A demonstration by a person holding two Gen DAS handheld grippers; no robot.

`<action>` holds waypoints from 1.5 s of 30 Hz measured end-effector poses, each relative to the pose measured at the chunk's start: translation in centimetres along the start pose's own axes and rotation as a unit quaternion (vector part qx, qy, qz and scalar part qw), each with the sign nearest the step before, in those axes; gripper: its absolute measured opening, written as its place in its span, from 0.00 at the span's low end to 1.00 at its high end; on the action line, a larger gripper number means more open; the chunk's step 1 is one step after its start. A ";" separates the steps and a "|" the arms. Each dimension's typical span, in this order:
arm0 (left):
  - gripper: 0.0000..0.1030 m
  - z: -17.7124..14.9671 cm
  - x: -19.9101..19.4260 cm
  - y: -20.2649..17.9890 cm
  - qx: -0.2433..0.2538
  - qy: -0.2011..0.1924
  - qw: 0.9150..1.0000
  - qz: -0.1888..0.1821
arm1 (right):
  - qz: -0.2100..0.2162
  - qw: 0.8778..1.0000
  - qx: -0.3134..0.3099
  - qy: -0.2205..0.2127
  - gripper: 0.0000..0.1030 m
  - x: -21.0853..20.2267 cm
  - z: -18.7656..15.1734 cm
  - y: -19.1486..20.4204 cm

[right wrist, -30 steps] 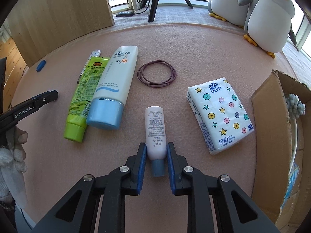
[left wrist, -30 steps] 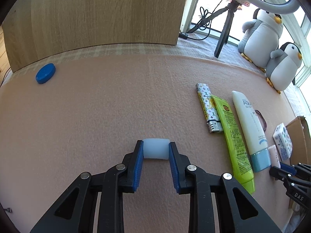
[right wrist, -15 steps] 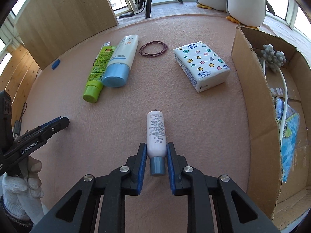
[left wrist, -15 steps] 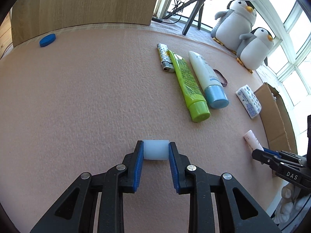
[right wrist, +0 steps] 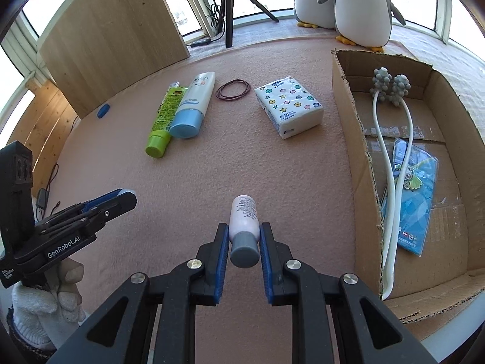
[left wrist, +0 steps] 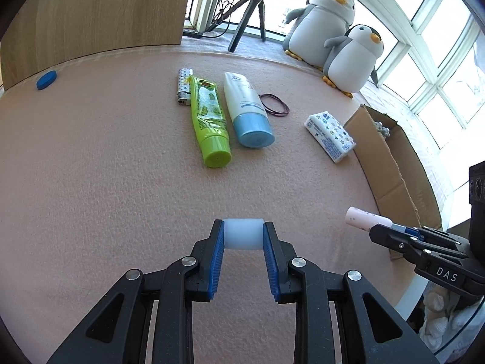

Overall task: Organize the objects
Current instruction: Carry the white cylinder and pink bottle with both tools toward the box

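- The left gripper (left wrist: 243, 238) is closed on a short white cylinder (left wrist: 242, 234), pinched by its two flat ends between the blue finger pads above a pink felt tabletop (left wrist: 106, 166).
- The right gripper (right wrist: 244, 242) is clamped on a small pale pink bottle (right wrist: 244, 217) with a grey cap (right wrist: 244, 250). The cap points back toward the camera and the bottle's body sticks out forward past the fingertips.
- In the left view the right gripper shows at the right edge with the pink bottle poking out of it, close to the near corner of a cardboard box (left wrist: 391, 163).
- In the right view the left gripper enters from the left, held by a hand in a white glove (right wrist: 45, 300).
- Further back on the felt, a green tube (left wrist: 209, 121) and a white tube with a blue cap (left wrist: 247, 112) lie side by side, caps toward the camera. A small patterned lighter (left wrist: 182, 86) lies just beside the green tube's far end.
- A loop of dark red rubber bands (right wrist: 232, 89) lies between the white tube and a pack of tissues (right wrist: 289, 106) printed with stars.
- The open cardboard box sits at the right edge of the table. Inside it are a white massager with two knobbly grey heads (right wrist: 391, 86) and a flat blue packet (right wrist: 413, 194).
- A blue cap (left wrist: 46, 79) lies alone at the far left, near a wooden board (left wrist: 91, 9).
- Two plush penguins (left wrist: 336, 30) and a tripod (left wrist: 248, 15) stand by the windows.
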State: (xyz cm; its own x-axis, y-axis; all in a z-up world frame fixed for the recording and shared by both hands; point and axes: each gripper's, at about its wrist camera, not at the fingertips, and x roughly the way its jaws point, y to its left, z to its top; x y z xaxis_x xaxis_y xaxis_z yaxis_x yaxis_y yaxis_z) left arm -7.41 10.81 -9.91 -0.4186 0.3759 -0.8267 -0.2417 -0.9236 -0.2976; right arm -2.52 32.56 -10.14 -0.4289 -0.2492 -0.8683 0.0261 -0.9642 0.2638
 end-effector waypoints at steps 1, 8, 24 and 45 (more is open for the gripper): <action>0.26 0.1 -0.1 -0.5 0.003 -0.001 1.000 -0.001 | 0.000 1.000 0.001 -0.004 0.18 -0.4 0.0 -0.2; 0.26 1.3 -0.8 -4.3 0.031 -0.014 0.999 -0.018 | 0.006 0.999 0.018 -0.044 0.18 -4.1 0.4 -2.1; 0.26 3.6 1.2 -18.0 0.137 -0.021 0.987 -0.086 | -0.084 0.988 0.074 -0.105 0.18 -10.1 -0.4 -11.5; 0.28 3.4 4.4 -27.6 0.204 -0.013 0.974 -0.100 | -0.092 0.985 0.110 -0.095 0.18 -10.5 -1.5 -16.7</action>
State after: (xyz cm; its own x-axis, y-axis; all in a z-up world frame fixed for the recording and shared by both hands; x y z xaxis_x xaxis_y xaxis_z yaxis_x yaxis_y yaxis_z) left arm -5.55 38.18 -3.78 -0.3479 0.5518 -0.7580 -0.6460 -0.7270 -0.2326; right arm 2.96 51.10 -6.05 -0.5699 -0.0298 -0.8212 -0.2558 -0.9433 0.2117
